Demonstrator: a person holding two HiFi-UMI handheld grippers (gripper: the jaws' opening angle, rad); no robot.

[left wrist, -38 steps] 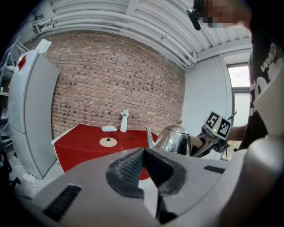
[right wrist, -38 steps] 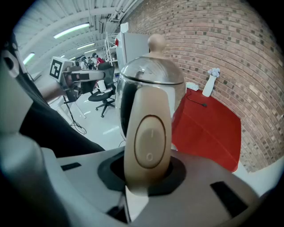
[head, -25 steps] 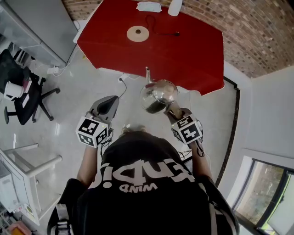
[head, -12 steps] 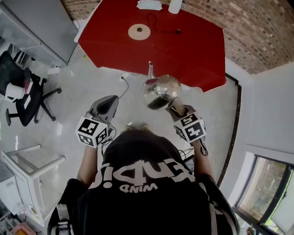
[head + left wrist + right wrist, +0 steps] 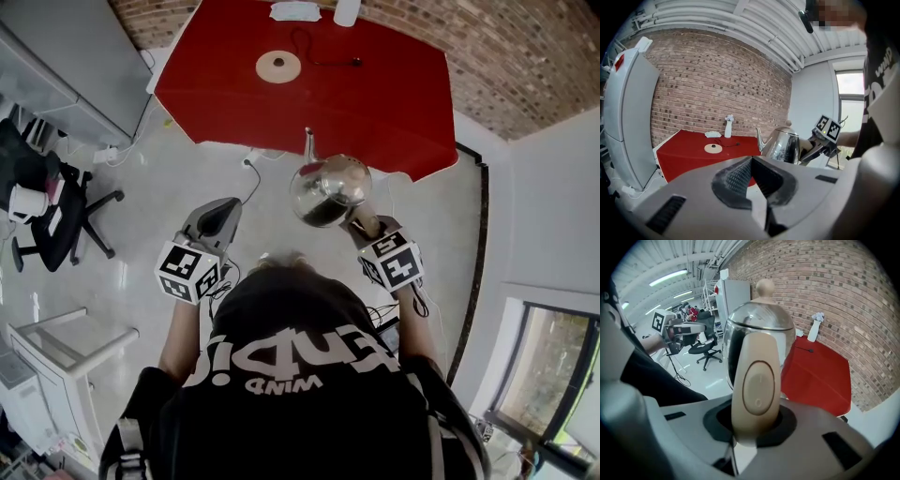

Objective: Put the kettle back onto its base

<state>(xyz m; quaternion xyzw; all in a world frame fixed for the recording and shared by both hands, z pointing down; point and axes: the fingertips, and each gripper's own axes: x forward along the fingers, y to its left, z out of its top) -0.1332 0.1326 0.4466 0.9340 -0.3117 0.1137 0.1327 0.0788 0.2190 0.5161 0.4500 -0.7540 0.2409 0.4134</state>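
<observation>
A shiny steel kettle (image 5: 328, 187) with a thin spout and a beige handle (image 5: 757, 390) hangs in the air over the floor, short of the red table (image 5: 394, 103). My right gripper (image 5: 356, 221) is shut on that handle, and the kettle body (image 5: 759, 331) rises just beyond the jaws. The round tan base (image 5: 278, 66) lies on the table's far left part, with its black cord (image 5: 328, 62) running right. My left gripper (image 5: 217, 212) hovers to the left of the kettle, shut, with nothing between its pads (image 5: 740, 176). From it, the kettle (image 5: 785, 145) and base (image 5: 713, 148) show ahead.
A white vase (image 5: 347, 11) and a white cloth (image 5: 295, 11) sit at the table's far edge by the brick wall. A black office chair (image 5: 56, 211) and grey cabinets (image 5: 66, 66) stand to the left. A power strip (image 5: 105, 153) lies on the floor.
Both grippers have drifted a little toward the red table. The kettle stays held in the right gripper, carried slightly forward with it.
</observation>
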